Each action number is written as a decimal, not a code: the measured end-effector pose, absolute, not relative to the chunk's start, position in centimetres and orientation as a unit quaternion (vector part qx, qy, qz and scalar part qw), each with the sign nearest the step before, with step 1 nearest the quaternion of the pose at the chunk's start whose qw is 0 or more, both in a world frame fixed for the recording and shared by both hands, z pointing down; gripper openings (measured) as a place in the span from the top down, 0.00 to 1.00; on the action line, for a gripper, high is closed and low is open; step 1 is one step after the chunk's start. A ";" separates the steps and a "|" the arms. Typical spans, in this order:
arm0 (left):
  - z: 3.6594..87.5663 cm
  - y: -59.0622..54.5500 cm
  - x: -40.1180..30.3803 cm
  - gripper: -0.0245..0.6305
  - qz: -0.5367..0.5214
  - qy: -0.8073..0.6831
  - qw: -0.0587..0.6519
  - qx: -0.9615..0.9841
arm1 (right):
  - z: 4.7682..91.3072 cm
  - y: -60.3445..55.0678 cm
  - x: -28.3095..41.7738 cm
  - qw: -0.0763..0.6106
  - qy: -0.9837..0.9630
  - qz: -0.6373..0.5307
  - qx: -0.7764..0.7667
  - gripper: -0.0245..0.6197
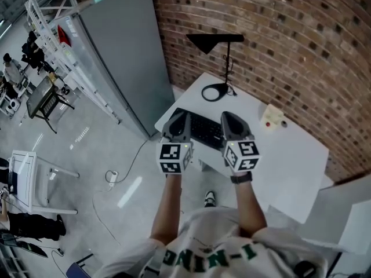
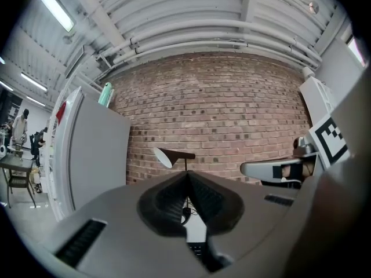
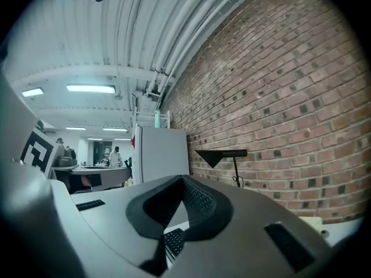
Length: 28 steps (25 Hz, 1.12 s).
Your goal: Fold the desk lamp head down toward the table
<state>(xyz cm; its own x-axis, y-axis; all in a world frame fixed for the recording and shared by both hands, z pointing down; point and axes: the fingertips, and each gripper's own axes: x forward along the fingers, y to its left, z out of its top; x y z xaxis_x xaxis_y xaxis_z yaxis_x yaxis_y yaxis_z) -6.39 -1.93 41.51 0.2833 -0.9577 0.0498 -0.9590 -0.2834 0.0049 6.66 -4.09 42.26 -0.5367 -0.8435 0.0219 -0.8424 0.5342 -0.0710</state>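
Note:
A black desk lamp stands at the back of the white table (image 1: 290,155), against the brick wall. Its cone head (image 1: 214,40) sits level atop a thin stem, above a ring base (image 1: 214,91). My left gripper (image 1: 178,119) and right gripper (image 1: 230,120) hover side by side over a black keyboard (image 1: 204,130), well short of the lamp. Both point level toward the wall, shut and holding nothing. In the left gripper view the lamp (image 2: 173,154) shows just above the shut tips (image 2: 186,175). The right gripper view has the lamp head (image 3: 222,154) up and right of its tips (image 3: 183,179).
A tall grey cabinet (image 1: 122,57) stands left of the table. A small cream box with red buttons (image 1: 273,119) lies to the lamp's right. A white chair (image 1: 26,178) and a cable are on the floor at left. People stand far off.

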 end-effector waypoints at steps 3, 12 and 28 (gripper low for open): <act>41.8 -3.9 -5.9 0.96 0.008 -0.604 0.031 0.796 | 43.2 -6.2 7.2 -0.012 0.881 -0.053 -0.470 0.96; 44.0 -7.3 -5.1 0.96 0.040 -0.622 0.040 0.781 | 46.0 -10.0 7.5 -0.014 0.883 -0.095 -0.460 0.96; 41.5 -19.9 -9.3 0.96 0.019 -0.611 0.036 0.791 | 44.2 -22.0 4.2 -0.015 0.877 -0.081 -0.473 0.96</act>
<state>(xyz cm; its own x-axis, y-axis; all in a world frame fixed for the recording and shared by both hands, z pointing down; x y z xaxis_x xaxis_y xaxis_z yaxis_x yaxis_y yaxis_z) -9.32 -19.90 41.51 0.2533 -0.9645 0.0741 -0.9673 -0.2515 0.0325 4.21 -21.99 44.21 -0.5522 -0.8273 0.1034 -0.8323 0.5396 -0.1271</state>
